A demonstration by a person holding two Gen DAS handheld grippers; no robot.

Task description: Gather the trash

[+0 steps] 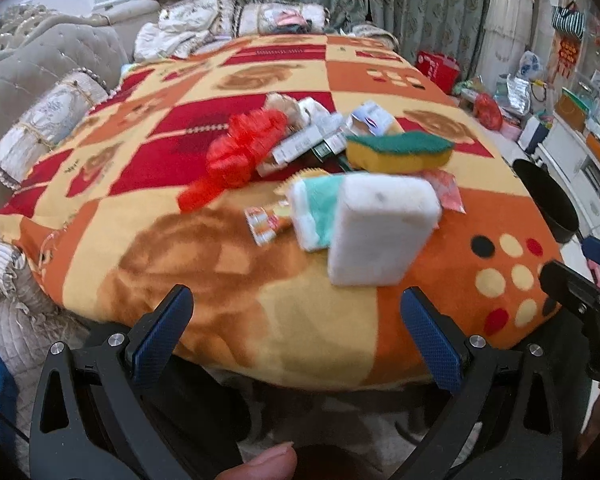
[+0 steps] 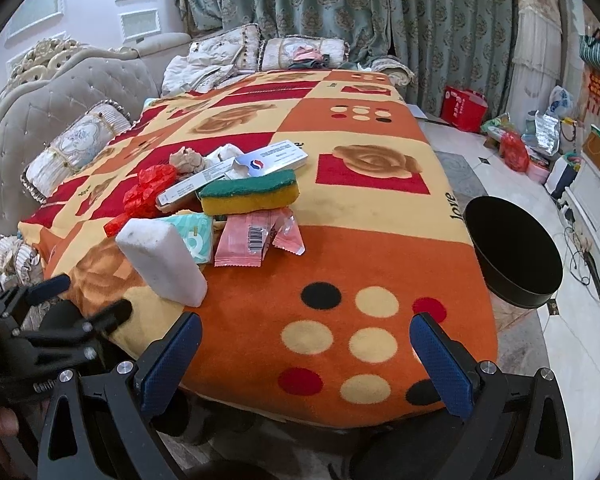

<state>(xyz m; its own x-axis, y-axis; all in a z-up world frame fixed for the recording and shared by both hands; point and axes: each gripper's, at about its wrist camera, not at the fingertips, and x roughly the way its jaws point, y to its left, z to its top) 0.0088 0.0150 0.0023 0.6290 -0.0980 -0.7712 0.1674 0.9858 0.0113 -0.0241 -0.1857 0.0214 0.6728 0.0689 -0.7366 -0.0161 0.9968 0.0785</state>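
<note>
Two grippers are recorded, each empty with jaws set wide apart: the left gripper (image 1: 296, 332) and the right gripper (image 2: 308, 360), both held at the near edge of the counter (image 2: 380, 240), which is covered by a patterned orange, red and yellow blanket.

The trash is gathered in one heap left of centre on the counter. Counted: one white foam block (image 2: 162, 262) nearest the near edge; one yellow sponge with green pad (image 2: 250, 192) resting on top of the heap; one teal-and-white tissue pack (image 2: 196, 236) just behind the block; two pink wrappers (image 2: 256, 240), overlapping; one red mesh bundle (image 2: 148, 192) at the left side; two flat printed cartons (image 2: 260, 162); one crumpled brown paper (image 2: 186, 160) at the rear.

Items beneath the sponge are partly covered, and their number cannot be settled. The left wrist view is blurred.

One black bin (image 2: 514, 252) is seen off the counter's right edge, its opening unobstructed. The right half of the counter is seen bare. A sofa (image 2: 56, 96) borders the left side.
</note>
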